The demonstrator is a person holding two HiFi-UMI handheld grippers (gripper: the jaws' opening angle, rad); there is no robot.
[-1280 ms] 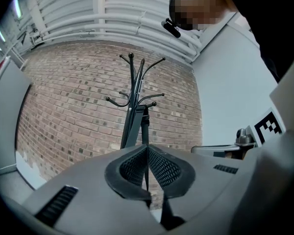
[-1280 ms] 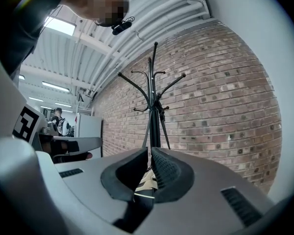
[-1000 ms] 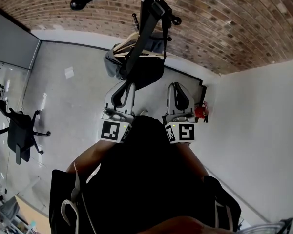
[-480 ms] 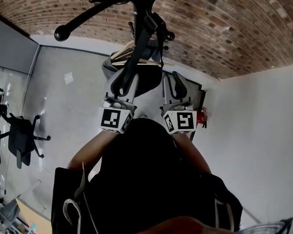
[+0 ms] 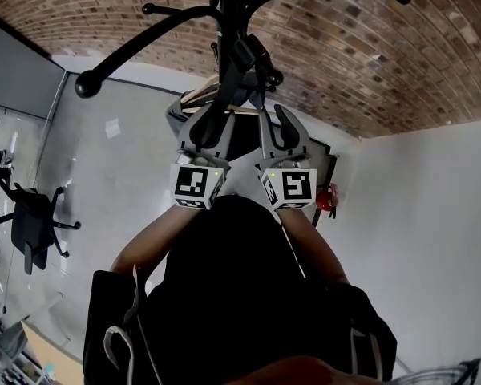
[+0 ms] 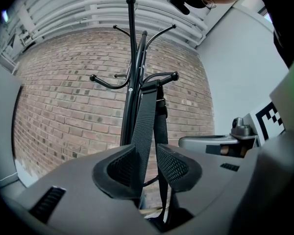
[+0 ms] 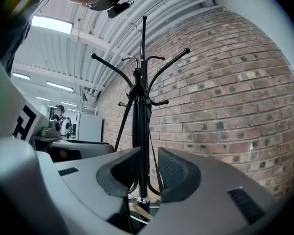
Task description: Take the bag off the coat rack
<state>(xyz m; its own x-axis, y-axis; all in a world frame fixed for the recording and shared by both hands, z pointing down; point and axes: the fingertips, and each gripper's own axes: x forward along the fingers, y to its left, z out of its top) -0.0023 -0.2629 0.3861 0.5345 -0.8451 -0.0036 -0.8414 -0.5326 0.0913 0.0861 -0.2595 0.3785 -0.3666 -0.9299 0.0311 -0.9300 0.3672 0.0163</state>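
A brick wall (image 5: 361, 46) stands behind the one coat rack (image 5: 228, 62), the tall black pole with several curved arms that fills the middle of the head view. The one bag (image 5: 240, 135), dark grey and black, hangs on the rack, low against the pole and on its near side, between the rack and the person.

Both grippers are held level at the rack's near side, side by side and close to one another, one on each side of the pole's line.

The left gripper (image 6: 147, 155) has its jaws spread wide; they have just been opening. The bag's broad woven strap (image 6: 144, 126) comes down from a hook of the rack (image 6: 159, 76) and passes between the two pads. It lies close along the left pad, with a clear gap to the right pad, so the pads are not pressing on it. A second, darker run of strap hangs just beside the first, nearer the right pad.

The right gripper (image 7: 149, 163) also has its jaws apart and holds nothing. The rack's pole shows through the gap, farther off and touching neither pad.

Counted: one rack, one bag, two grippers, two runs of strap in the left gripper view. One office chair (image 5: 34, 219) stands well apart from the rack, off to its left.
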